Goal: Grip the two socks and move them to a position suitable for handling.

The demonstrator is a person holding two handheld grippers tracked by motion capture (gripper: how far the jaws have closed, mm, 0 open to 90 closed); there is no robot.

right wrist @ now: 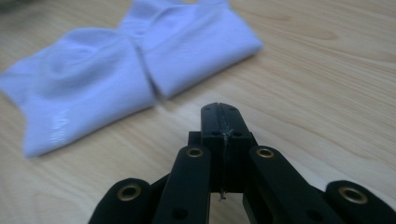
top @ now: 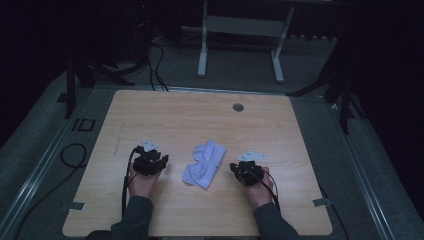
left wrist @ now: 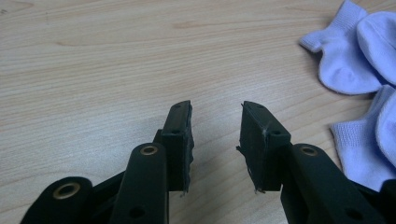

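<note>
A crumpled pair of pale lilac knitted socks (top: 204,164) lies untouched near the middle of the light wooden table (top: 175,120), between the two grippers, so whatever handling is meant looks not yet begun. The left gripper (left wrist: 215,122) is released with bare table between its jaws. The right gripper (right wrist: 222,112) is clenched on nothing, just short of the socks.

Both forearms reach in from the near edge, sleeves dark. Left hand (top: 141,181) holds the left gripper (left wrist: 215,122) with fingers (left wrist: 180,135) spread apart, nothing between them. Right hand (top: 260,190) holds the right gripper (right wrist: 220,110), fingers pressed together, empty.
</note>
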